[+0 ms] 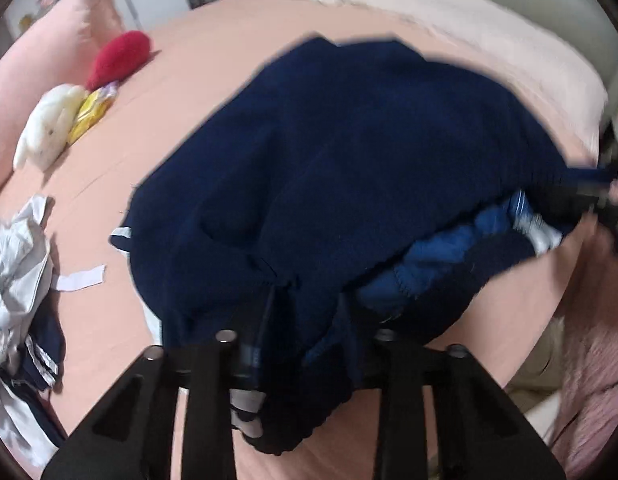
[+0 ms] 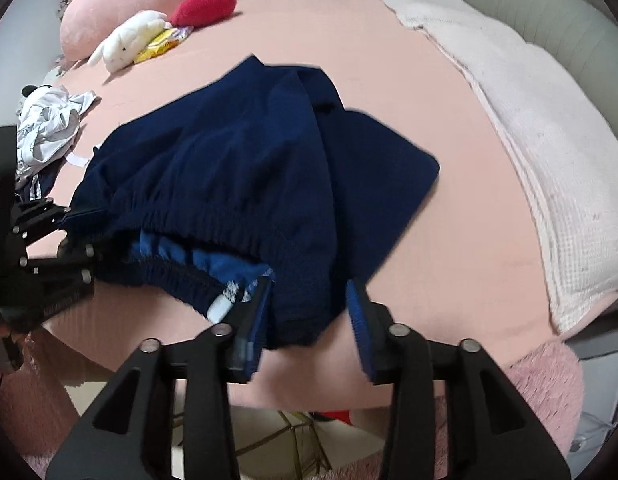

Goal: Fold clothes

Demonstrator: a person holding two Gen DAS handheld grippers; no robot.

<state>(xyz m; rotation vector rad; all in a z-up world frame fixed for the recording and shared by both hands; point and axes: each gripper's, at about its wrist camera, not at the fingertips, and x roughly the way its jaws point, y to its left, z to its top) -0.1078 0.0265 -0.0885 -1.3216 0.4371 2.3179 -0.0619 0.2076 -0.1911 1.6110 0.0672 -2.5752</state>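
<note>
No container shows in either view; everything lies loose on the pink-sheeted bed (image 2: 389, 80). My task's thing, the dark navy elastic-waist trousers (image 2: 249, 184), is spread on that sheet straight ahead of both sets of fingers, waistband toward me with its brighter blue lining and a white label showing in the opening. My left gripper (image 1: 305, 320) has its fingers drawn narrow with a bunch of the navy waistband cloth caught between them; the cloth folds over the tips and hangs down below them, so I take it as pinched. My right gripper (image 2: 309, 320) has its blue-padded fingers standing apart: the waistband's edge lies between them, touching the left pad, while the right pad sits clear of the cloth with pink sheet showing in the gap. In the right wrist view my left gripper sits at the far left, at the other end of the waistband. Beyond the trousers, to the left of my fingers, lie a crumpled white and grey garment (image 2: 49, 128), a white plush toy (image 2: 129, 36), a yellow snack packet (image 2: 161, 46), a red plush cushion (image 2: 205, 6) and a large pink pillow (image 2: 129, 0). To the right, a cream waffle-textured blanket (image 2: 529, 140) runs along the bed's edge. Nothing lies on the trousers.
</note>
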